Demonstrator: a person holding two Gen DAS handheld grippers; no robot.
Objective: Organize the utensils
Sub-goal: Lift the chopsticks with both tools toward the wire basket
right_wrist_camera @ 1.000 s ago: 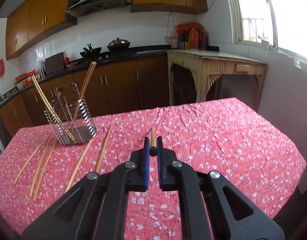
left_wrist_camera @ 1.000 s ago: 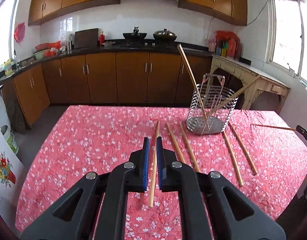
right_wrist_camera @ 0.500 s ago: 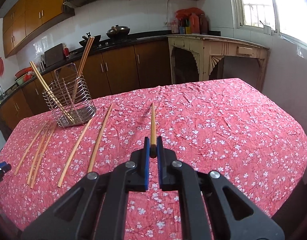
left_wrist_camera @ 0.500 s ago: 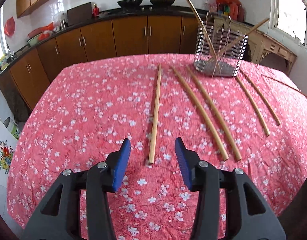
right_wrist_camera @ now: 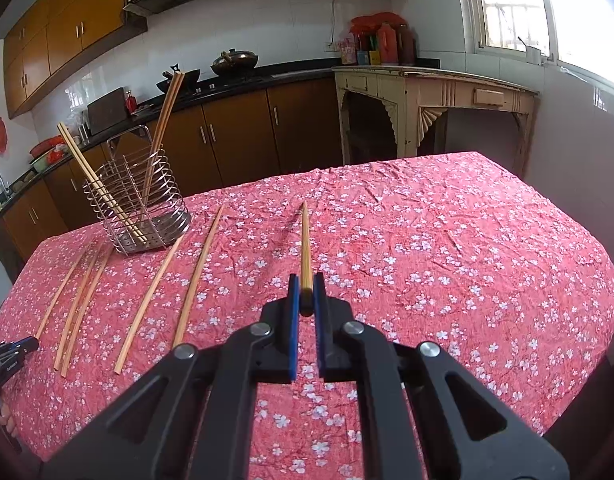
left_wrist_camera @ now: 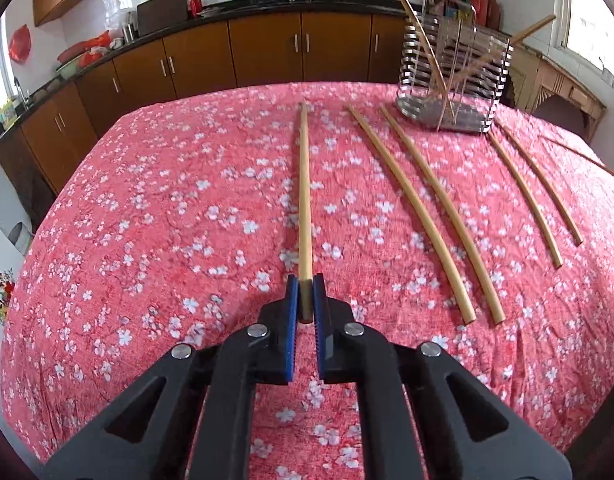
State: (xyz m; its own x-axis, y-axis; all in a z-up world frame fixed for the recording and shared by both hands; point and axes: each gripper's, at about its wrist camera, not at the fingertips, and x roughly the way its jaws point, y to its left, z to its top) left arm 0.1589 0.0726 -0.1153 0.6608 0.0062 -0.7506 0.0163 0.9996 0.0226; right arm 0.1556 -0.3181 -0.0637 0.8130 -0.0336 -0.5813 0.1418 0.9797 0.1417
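My left gripper (left_wrist_camera: 305, 284) is shut on the near end of a wooden chopstick (left_wrist_camera: 304, 192) that lies along the red floral tablecloth. Several more chopsticks (left_wrist_camera: 411, 216) lie to its right. A wire utensil holder (left_wrist_camera: 453, 80) with chopsticks leaning in it stands at the far right. My right gripper (right_wrist_camera: 305, 282) is shut on the thick end of another chopstick (right_wrist_camera: 305, 244), which points away over the table. In the right wrist view the holder (right_wrist_camera: 143, 204) stands far left with loose chopsticks (right_wrist_camera: 195, 276) beside it.
The table (right_wrist_camera: 467, 260) is covered with a red flowered cloth. Kitchen cabinets (left_wrist_camera: 227, 52) and a counter run behind it. A cream side table (right_wrist_camera: 431, 108) stands by the window. The left gripper's tip (right_wrist_camera: 11, 350) shows at the left edge of the right wrist view.
My left gripper opened, dropped low to the table, and closed on the near end of the chopstick. My right gripper kept its chopstick and tipped it downward.
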